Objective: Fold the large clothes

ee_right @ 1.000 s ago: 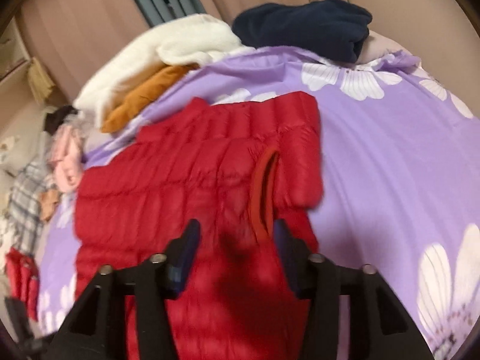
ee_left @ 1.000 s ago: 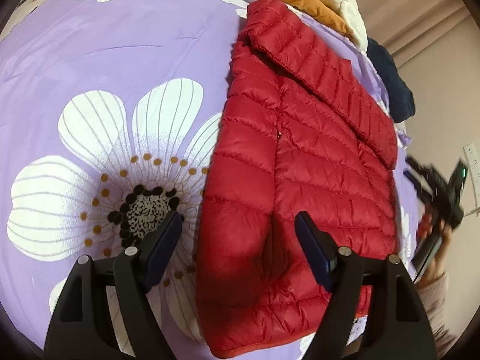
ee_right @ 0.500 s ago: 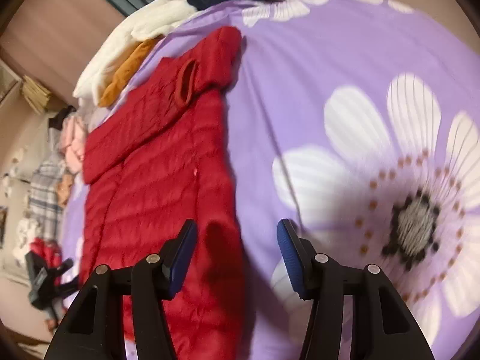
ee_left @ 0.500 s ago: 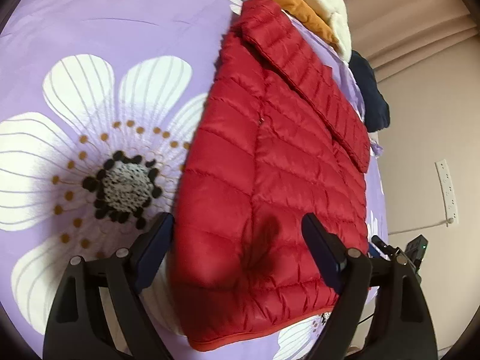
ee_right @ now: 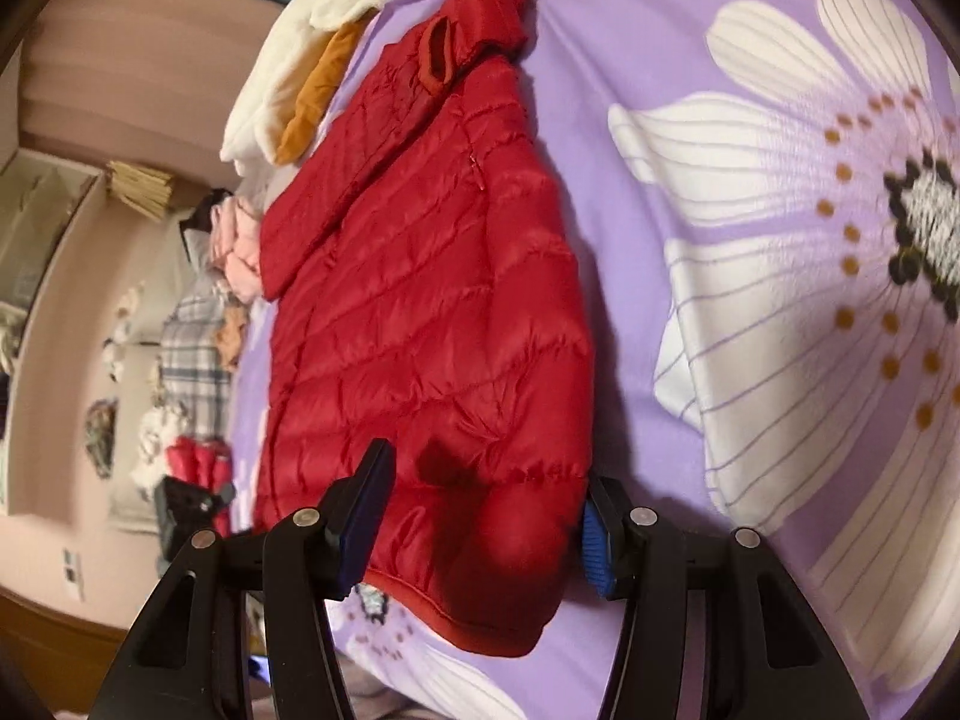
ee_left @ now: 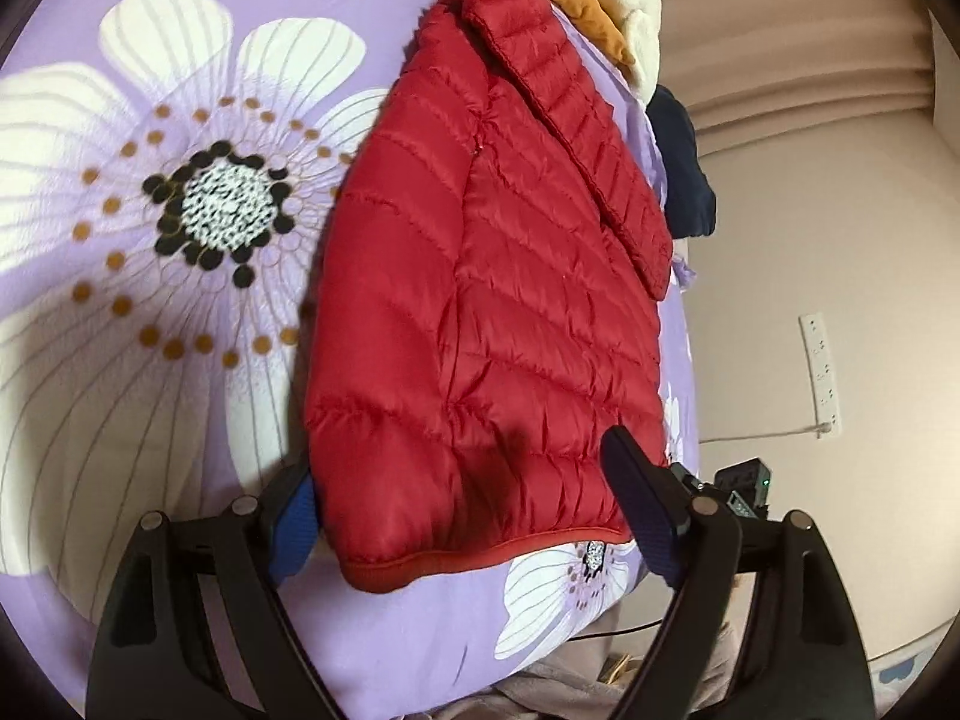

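Observation:
A red quilted puffer jacket (ee_left: 510, 276) lies folded lengthwise on a purple bedspread with large white flowers (ee_left: 150, 120); its sleeve is laid along the far edge. It also shows in the right wrist view (ee_right: 432, 300). My left gripper (ee_left: 468, 516) is open, its jaws straddling the jacket's bottom hem. My right gripper (ee_right: 480, 516) is open, its jaws either side of the hem's near corner. Neither pinches the fabric.
White and orange clothes (ee_left: 606, 6) and a dark navy garment (ee_left: 684, 174) are piled beyond the collar. More clothes, among them a plaid one (ee_right: 198, 354), lie at the bed's far side. The bed edge (ee_left: 480, 654) is just below the hem, and a wall with a socket strip (ee_left: 822, 372) is on the right.
Both grippers have drawn back along the jacket to its bottom hem and now straddle it. The jacket has not moved.

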### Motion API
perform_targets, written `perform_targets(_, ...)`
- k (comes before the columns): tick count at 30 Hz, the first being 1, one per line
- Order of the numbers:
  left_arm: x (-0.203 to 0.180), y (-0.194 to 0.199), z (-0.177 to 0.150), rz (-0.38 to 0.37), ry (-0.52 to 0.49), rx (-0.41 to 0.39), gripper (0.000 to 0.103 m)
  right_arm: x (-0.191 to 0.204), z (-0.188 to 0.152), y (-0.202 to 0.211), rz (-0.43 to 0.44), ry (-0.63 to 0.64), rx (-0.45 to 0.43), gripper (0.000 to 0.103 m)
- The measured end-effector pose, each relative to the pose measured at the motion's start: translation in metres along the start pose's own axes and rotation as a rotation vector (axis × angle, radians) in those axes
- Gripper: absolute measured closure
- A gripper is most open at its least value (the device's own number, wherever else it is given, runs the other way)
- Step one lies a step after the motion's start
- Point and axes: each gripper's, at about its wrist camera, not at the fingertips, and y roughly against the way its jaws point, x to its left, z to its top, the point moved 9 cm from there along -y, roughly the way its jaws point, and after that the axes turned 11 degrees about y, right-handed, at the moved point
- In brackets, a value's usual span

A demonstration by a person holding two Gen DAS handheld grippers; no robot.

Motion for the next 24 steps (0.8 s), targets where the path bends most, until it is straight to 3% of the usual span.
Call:
perform_targets(3, 0.001, 0.001, 0.004, -0.007, 0.035, -0.012, 0.022, 0.001, 0.005, -0.004, 0.013, -0.017, -0.027, 0.048)
perform_targets(7, -0.007, -0.007, 0.007, -0.007, 0.045, -0.003, 0.033, 0.007, 0.010, -0.010, 0.018, -0.020, -0.057, 0.049)
perform_targets(11, -0.009, -0.017, 0.004, 0.031, 0.042, 0.013, 0.054, 0.013, 0.008, -0.012, -0.021, 0.011, -0.062, 0.066)
perform_targets(13, -0.006, -0.016, 0.003, 0.045, 0.056, 0.009, 0.072, 0.012, 0.008, -0.006, -0.048, 0.027, -0.075, 0.074)
perform_targets(16, -0.002, -0.009, 0.006, 0.055, 0.077, -0.018, 0.082, 0.015, 0.010, 0.006, -0.073, 0.071, -0.120, 0.083)
perform_targets(20, -0.015, 0.006, 0.008, 0.076, 0.010, -0.081, 0.086, 0.035, 0.016, 0.019, -0.156, 0.198, -0.186, 0.087)
perform_targets(24, -0.054, 0.029, 0.006, 0.053, -0.115, -0.145, 0.087, 0.060, 0.024, 0.028, -0.177, 0.288, -0.242, 0.088)
